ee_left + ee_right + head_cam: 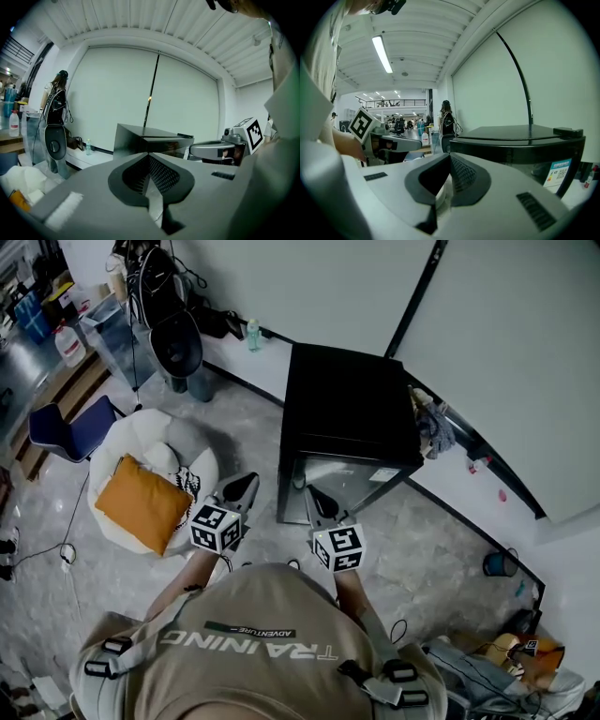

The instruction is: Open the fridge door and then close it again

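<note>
A small black fridge (347, 409) stands against the low white ledge, its glossy door (342, 479) shut and facing me. My left gripper (240, 491) hangs in front of the fridge's left corner, clear of it, jaws shut on nothing. My right gripper (320, 503) is held just before the door's lower edge, also shut and empty, not touching the door. In the left gripper view the fridge (151, 139) lies ahead past the closed pads (161, 176), with the right gripper (220, 149) beside it. In the right gripper view the fridge (520, 140) fills the right side.
A white beanbag (141, 451) with an orange cushion (142, 502) lies left of me. A blue chair (70, 427) and a black stand (176, 343) are further left. A bottle (252, 334) and a cloth (431, 427) rest on the ledge. Bags and cables lie at the lower right.
</note>
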`<state>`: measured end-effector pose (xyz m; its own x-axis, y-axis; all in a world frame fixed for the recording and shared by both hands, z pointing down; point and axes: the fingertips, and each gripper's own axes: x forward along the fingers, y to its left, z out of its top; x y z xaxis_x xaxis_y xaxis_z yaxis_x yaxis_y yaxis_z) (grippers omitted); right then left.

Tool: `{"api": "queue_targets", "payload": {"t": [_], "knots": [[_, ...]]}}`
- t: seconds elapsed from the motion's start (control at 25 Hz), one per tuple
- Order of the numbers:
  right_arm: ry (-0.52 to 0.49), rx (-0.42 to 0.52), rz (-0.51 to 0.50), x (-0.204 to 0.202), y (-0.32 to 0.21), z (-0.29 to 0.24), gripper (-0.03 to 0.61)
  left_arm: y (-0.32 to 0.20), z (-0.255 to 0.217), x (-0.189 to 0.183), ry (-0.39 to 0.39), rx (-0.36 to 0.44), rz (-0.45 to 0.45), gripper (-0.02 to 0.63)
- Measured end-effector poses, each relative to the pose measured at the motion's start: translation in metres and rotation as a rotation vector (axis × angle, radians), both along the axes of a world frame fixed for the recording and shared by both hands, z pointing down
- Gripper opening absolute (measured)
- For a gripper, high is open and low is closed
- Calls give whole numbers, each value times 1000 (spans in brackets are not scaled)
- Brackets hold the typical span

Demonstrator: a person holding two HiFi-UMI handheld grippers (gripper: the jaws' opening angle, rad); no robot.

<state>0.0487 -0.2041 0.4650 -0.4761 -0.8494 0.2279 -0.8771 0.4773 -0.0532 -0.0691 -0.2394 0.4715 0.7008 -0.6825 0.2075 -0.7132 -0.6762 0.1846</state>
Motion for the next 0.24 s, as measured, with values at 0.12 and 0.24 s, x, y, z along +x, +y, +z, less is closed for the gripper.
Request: {"api": "queue_targets", "payload": {"t": [0.12, 0.24], "knots": [[6, 11, -9, -6, -5, -3, -5, 2, 5, -4, -11, -10, 2, 0], [20, 25, -19, -14, -5, -5, -5, 6, 11, -9, -17, -25, 3, 0]]}}
